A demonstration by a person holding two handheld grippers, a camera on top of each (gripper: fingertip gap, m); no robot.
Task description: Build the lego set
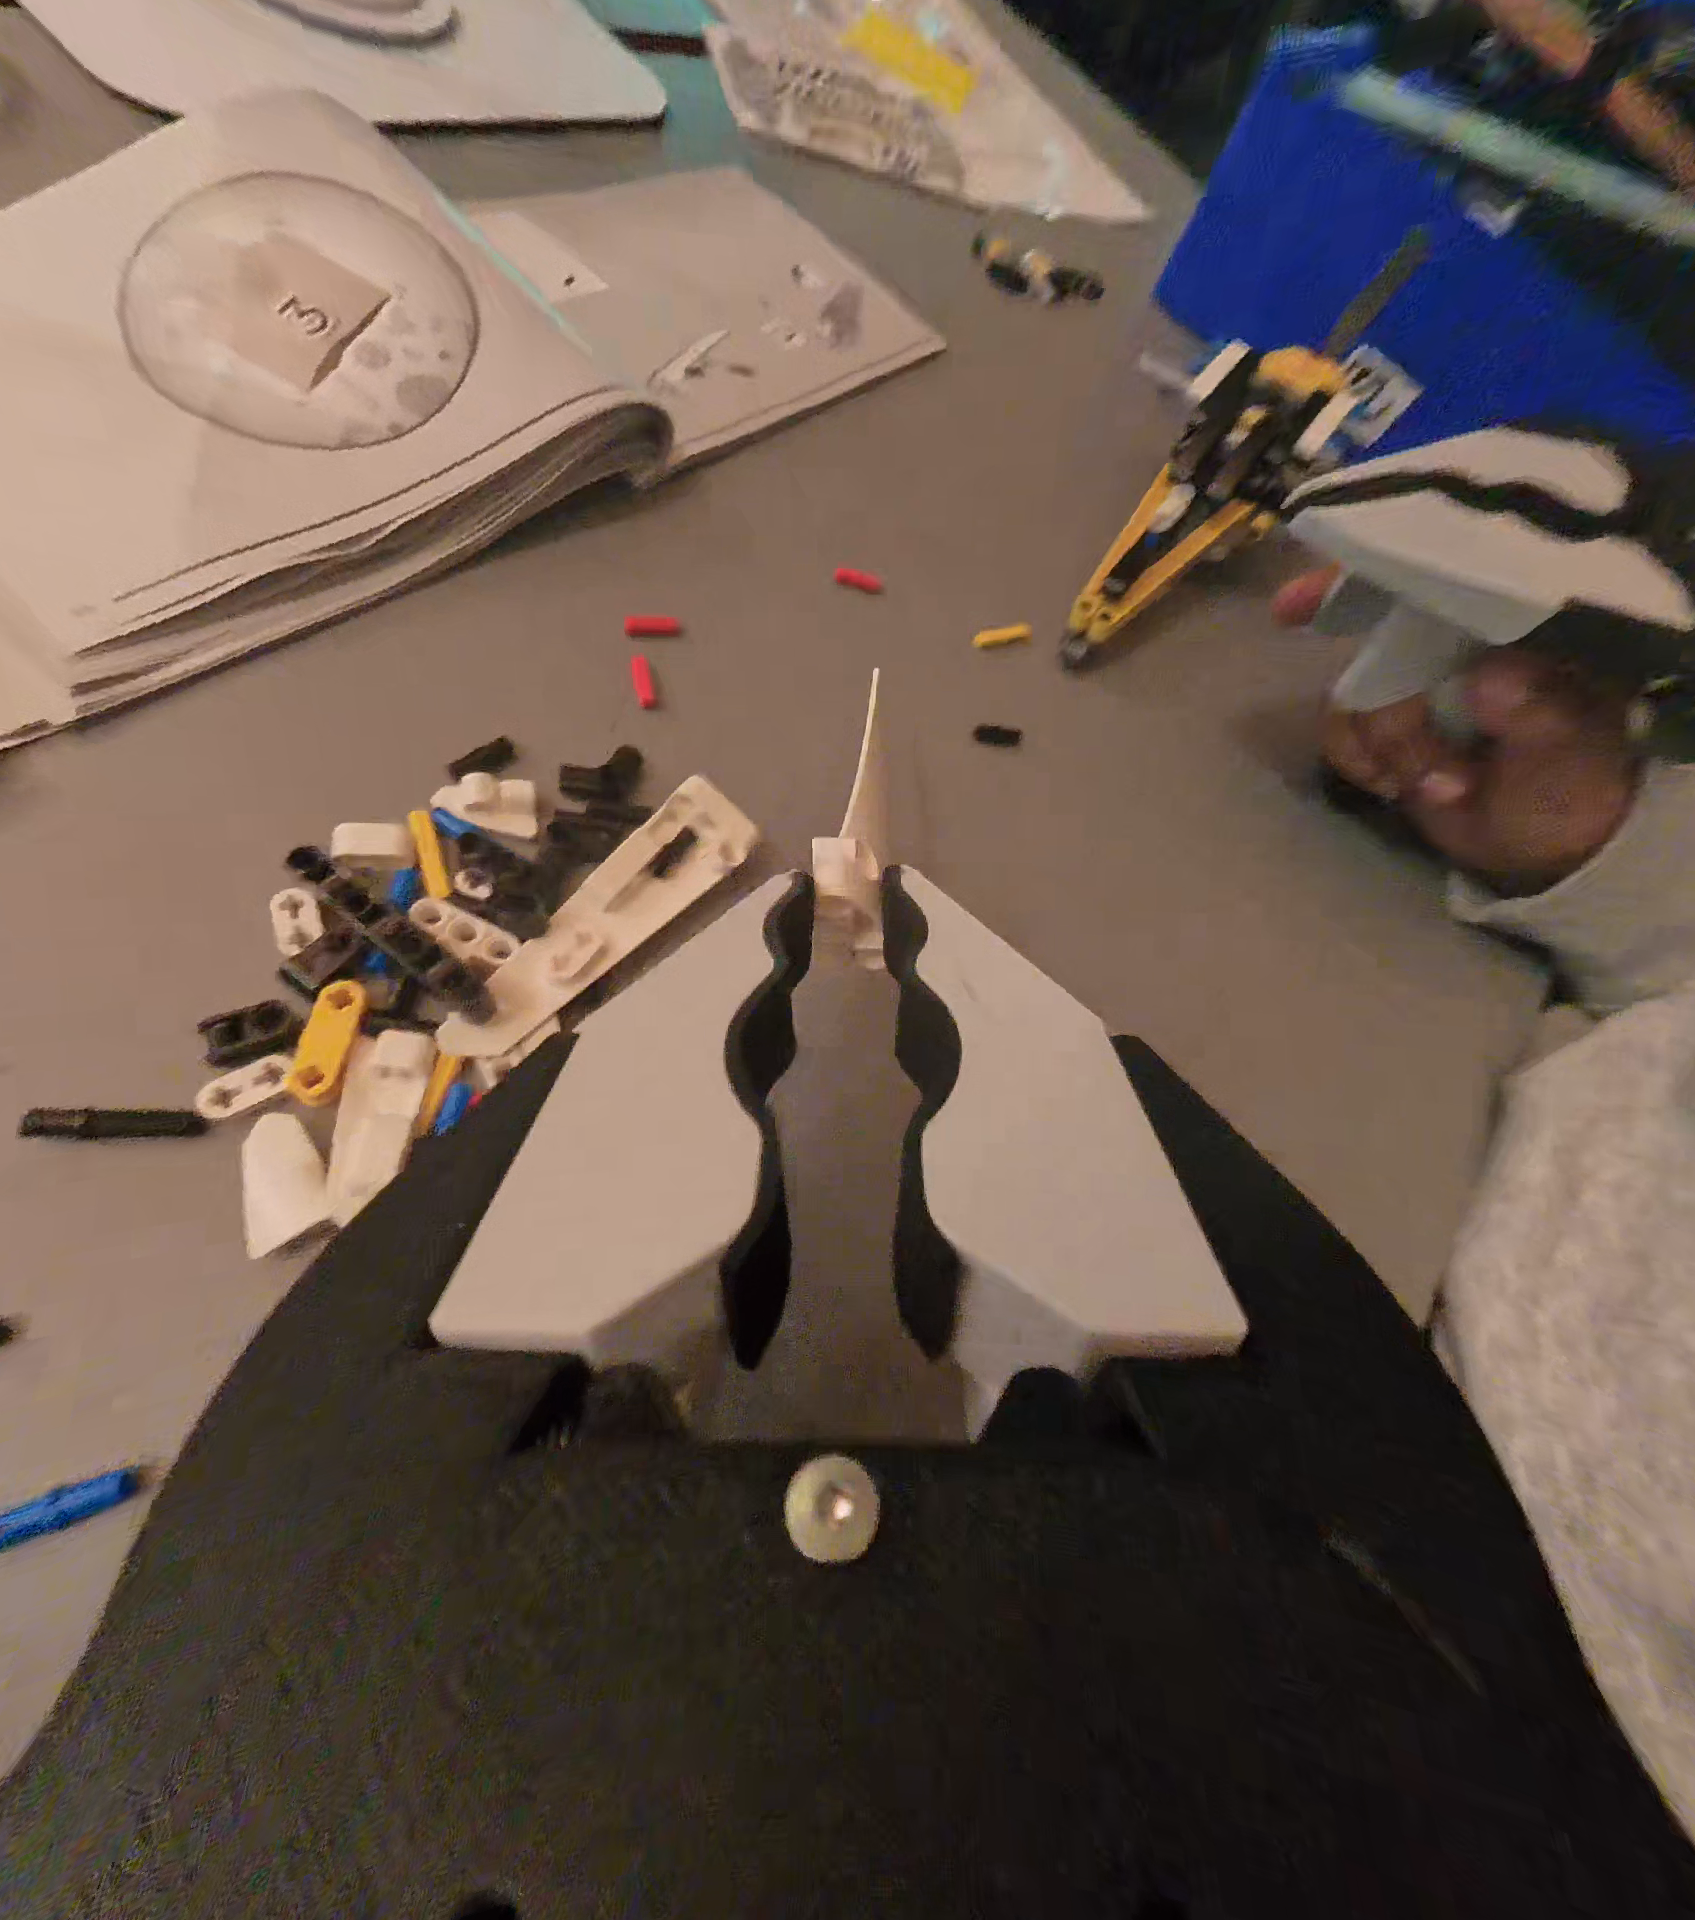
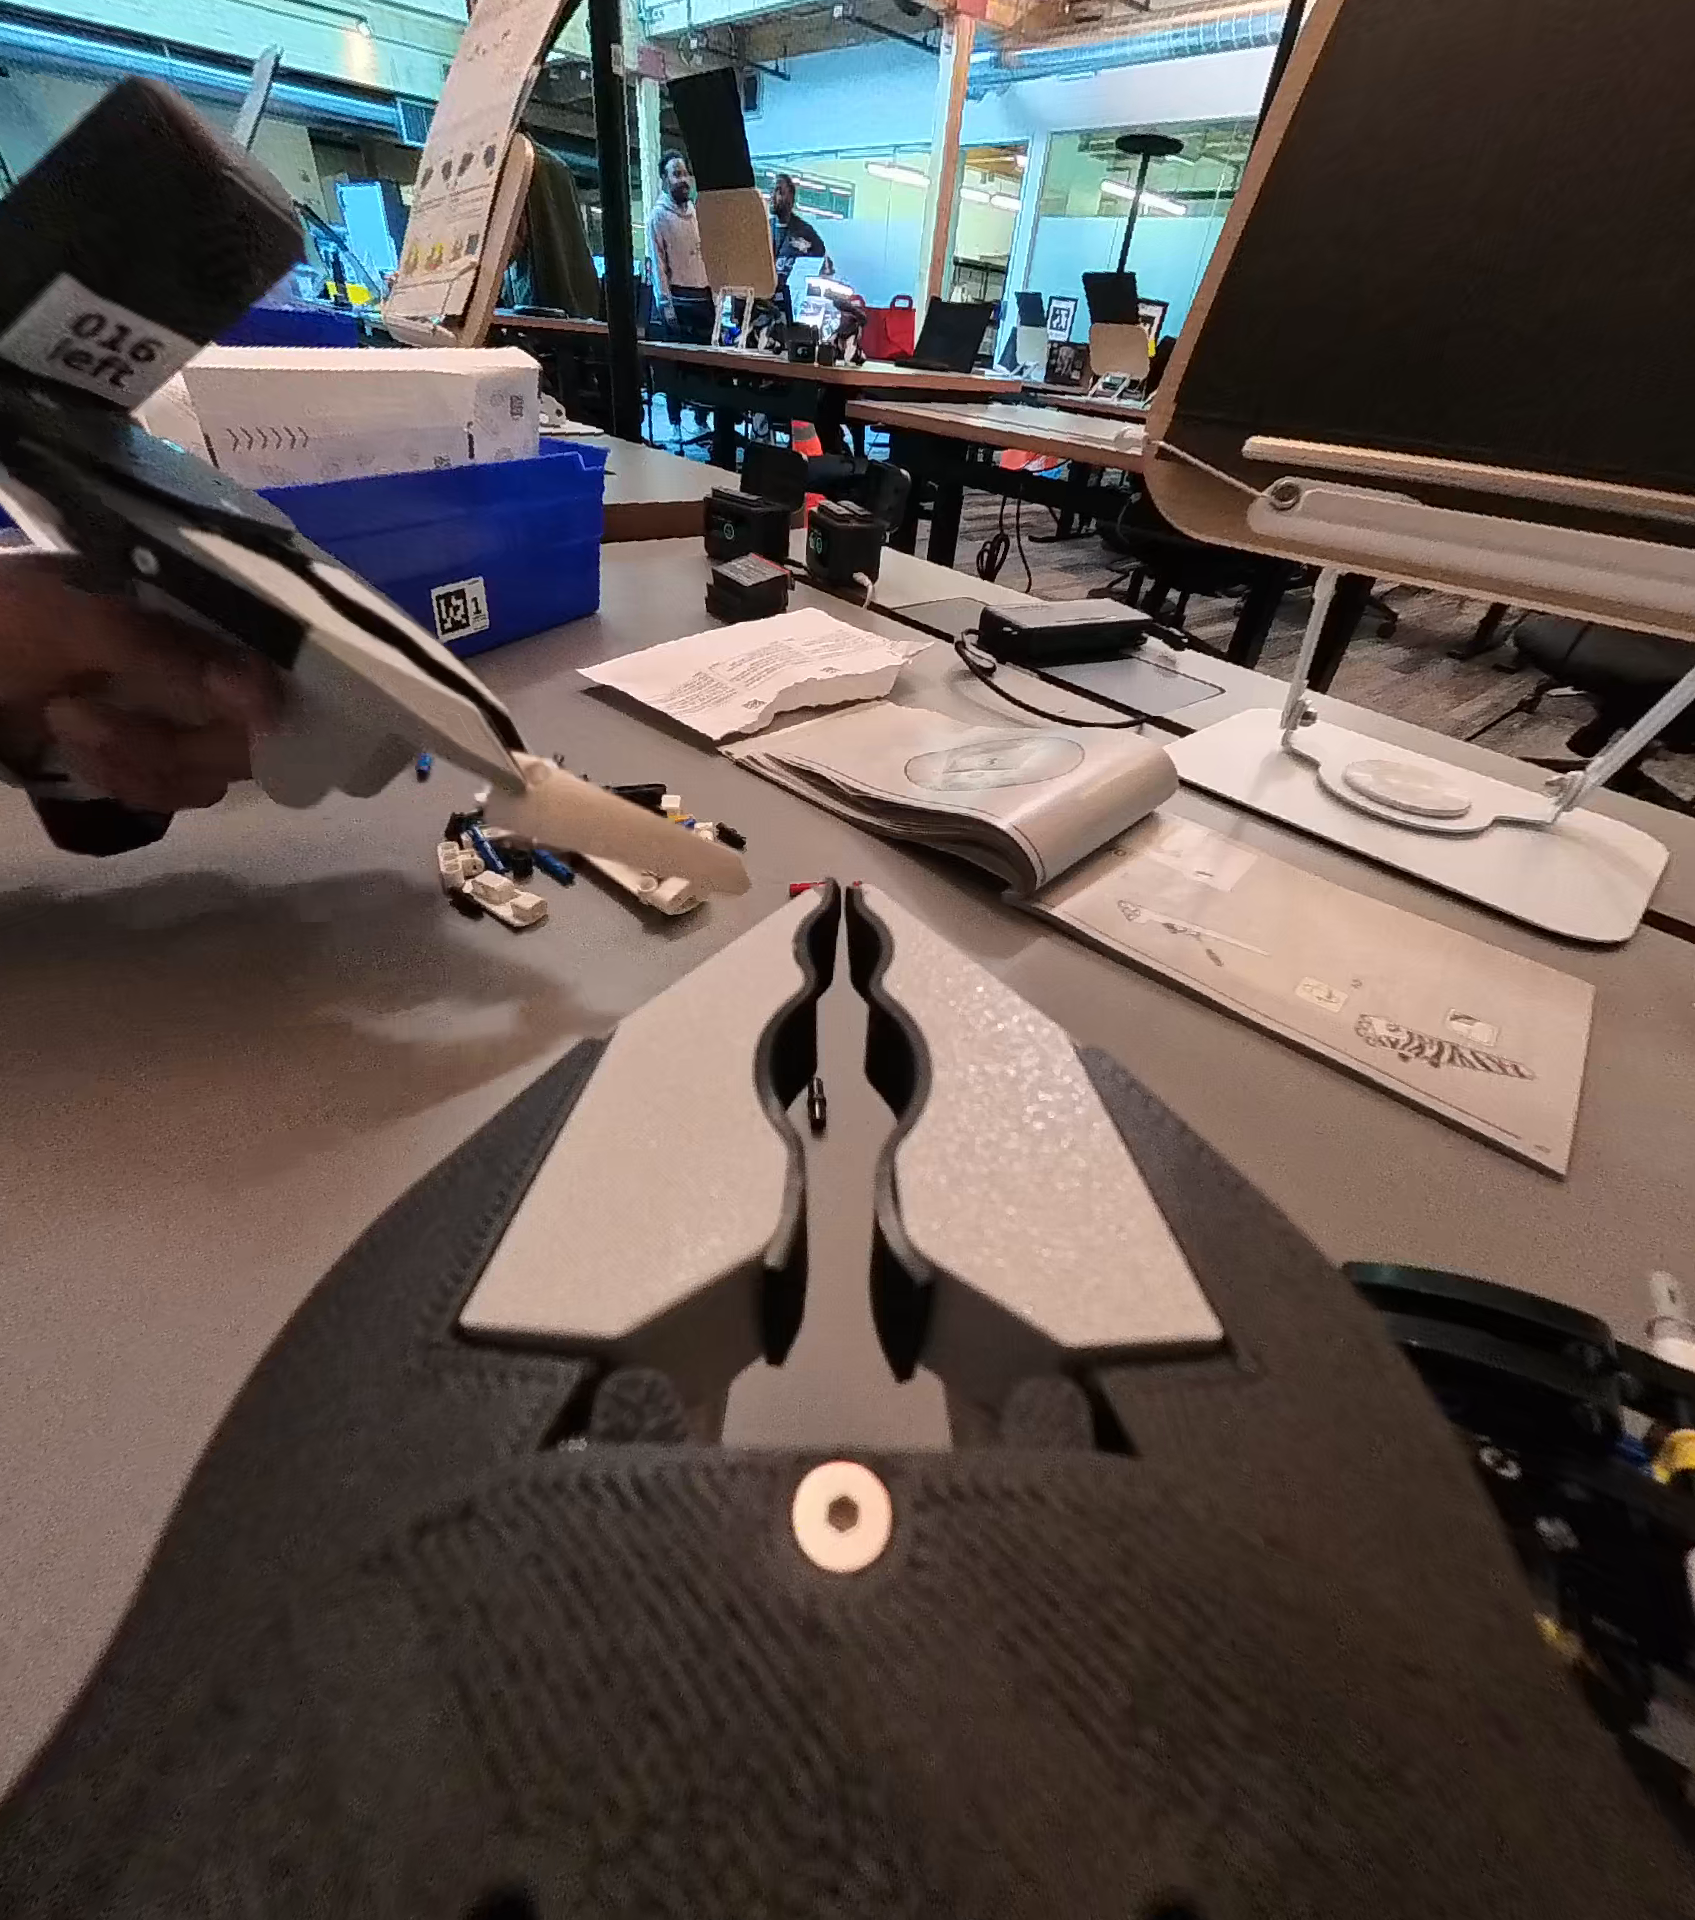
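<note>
My left gripper [image 1: 848,896] is shut on a long white Lego panel [image 1: 869,769], seen edge-on. In the right wrist view the left gripper [image 2: 523,767] holds the panel [image 2: 619,836] slanting down above a pile of loose pieces [image 2: 510,862]. The pile [image 1: 427,956] of black, white, yellow and blue pieces lies left of my left fingers. My right gripper [image 2: 843,904] is shut with nothing between its tips. In the left wrist view the right gripper [image 1: 1300,501] sits beside the yellow and black model [image 1: 1196,499], which also shows at lower right [image 2: 1653,1507].
An open instruction booklet [image 1: 303,416] [image 2: 1030,810] lies at the back. Red pins [image 1: 653,625], a yellow pin [image 1: 1001,635] and a black pin [image 1: 997,735] are scattered ahead. A blue bin [image 2: 469,520], a screen stand [image 2: 1425,821] and a hand [image 1: 1466,758] are nearby.
</note>
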